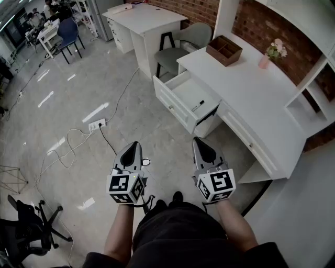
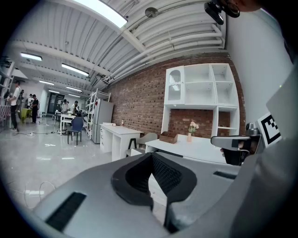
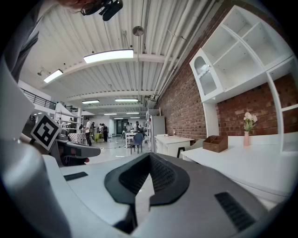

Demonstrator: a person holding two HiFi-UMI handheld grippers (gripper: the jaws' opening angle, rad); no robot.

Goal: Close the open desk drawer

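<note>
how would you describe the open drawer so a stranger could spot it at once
Find the long white desk along the brick wall. At its end beside the grey chair, one white drawer juts out over the floor. It alone is open, a dark pen lying inside; the neighbouring drawer front sits flush.

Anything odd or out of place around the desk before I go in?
The drawer stands pulled out of the desk, a dark pen loose inside. A power strip and cables sprawl on the floor left of it. Left gripper and right gripper are shut, empty, short of it.
</note>
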